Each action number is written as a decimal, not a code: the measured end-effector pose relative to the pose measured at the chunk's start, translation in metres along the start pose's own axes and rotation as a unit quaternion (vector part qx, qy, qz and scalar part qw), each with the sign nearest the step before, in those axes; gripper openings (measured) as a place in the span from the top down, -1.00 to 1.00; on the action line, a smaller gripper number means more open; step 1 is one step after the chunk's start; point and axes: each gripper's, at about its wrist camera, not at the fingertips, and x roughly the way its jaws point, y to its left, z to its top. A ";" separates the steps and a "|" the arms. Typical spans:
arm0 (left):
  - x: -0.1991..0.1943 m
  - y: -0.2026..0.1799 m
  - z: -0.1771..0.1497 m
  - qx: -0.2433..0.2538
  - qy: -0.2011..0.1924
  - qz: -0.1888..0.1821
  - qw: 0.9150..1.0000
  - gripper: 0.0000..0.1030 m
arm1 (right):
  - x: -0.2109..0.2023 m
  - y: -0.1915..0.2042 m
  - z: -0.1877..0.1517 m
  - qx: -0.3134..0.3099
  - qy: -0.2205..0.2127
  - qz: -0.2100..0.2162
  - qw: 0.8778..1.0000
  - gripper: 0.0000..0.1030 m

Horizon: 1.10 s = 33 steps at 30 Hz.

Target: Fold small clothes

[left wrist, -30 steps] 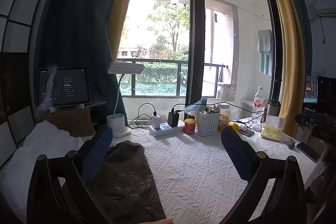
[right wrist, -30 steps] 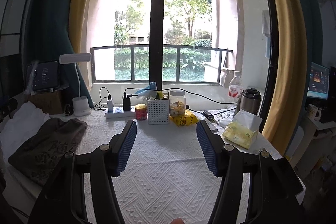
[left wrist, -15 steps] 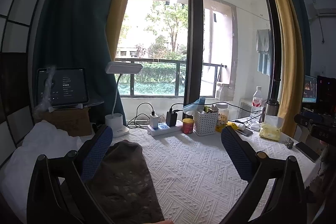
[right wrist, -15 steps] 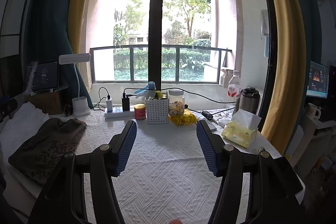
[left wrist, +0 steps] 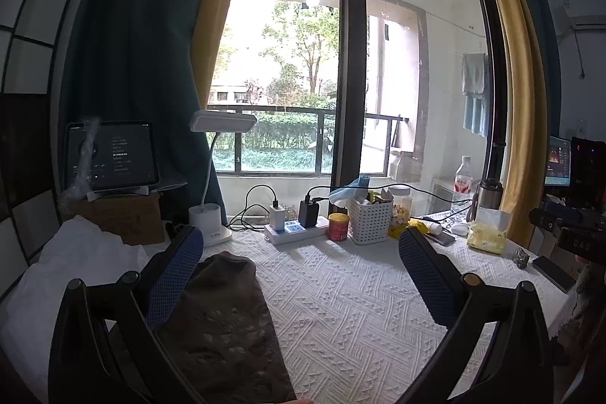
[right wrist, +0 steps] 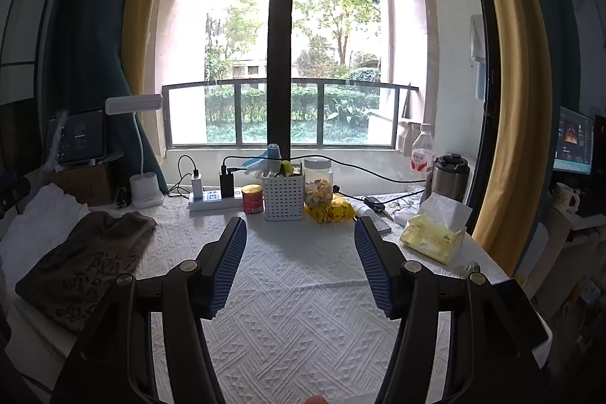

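A folded dark brown garment (left wrist: 227, 324) with a pale print lies on the white textured tablecloth (left wrist: 352, 301) at the left; in the right wrist view the same garment (right wrist: 83, 264) sits at the table's left edge. My left gripper (left wrist: 299, 248) hovers above the table, open, its left finger over the garment's edge and nothing between the blue pads. My right gripper (right wrist: 299, 241) is open over bare cloth at the table's middle, well to the right of the garment, holding nothing.
Along the window side stand a white desk lamp (right wrist: 144, 188), a power strip (right wrist: 216, 199) with chargers, a red can (right wrist: 252, 198), a white basket (right wrist: 283, 194), a jar, a yellow tissue pack (right wrist: 431, 237) and a flask. White bedding (left wrist: 75, 264) and a tablet (left wrist: 111, 156) sit at the left.
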 end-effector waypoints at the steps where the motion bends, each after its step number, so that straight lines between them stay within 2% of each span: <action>1: 0.000 0.000 0.000 0.000 0.000 0.000 1.000 -0.98 | 0.000 0.000 -0.001 0.000 0.001 0.000 1.000 -0.22; 33: 0.004 -0.004 -0.002 0.007 0.006 -0.005 1.000 -0.98 | 0.006 0.000 -0.006 -0.002 0.007 0.003 1.000 -0.22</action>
